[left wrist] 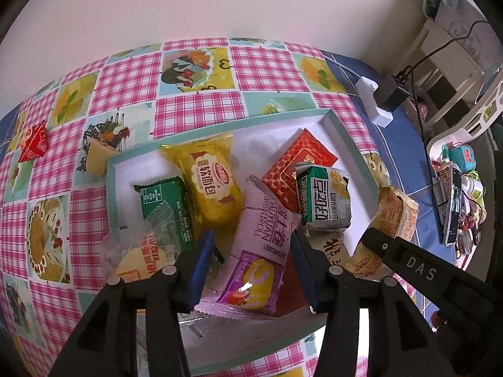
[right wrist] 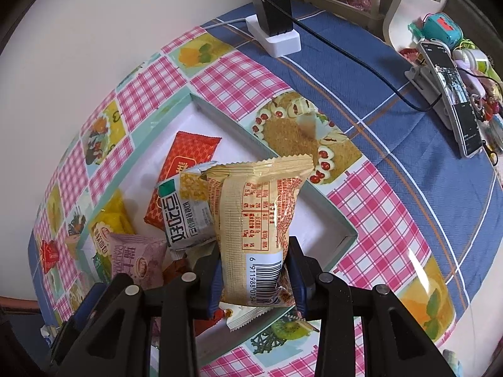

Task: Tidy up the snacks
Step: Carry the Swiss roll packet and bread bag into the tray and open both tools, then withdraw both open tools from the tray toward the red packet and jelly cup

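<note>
A teal-rimmed white tray on the checked tablecloth holds several snack packets: a yellow bread packet, a green one, a red one, a grey-green one and a purple Swiss-roll packet. My left gripper is over the tray with its jaws on either side of the purple packet; I cannot tell whether they squeeze it. My right gripper is shut on a beige packet, held upright above the tray's near right corner; it shows in the left wrist view. A small red packet lies on the cloth at far left.
A white power strip with a black charger and its cable lie on the blue cloth behind the tray. A phone on a stand, toys and clutter sit at the right edge. A wall runs along the table's far side.
</note>
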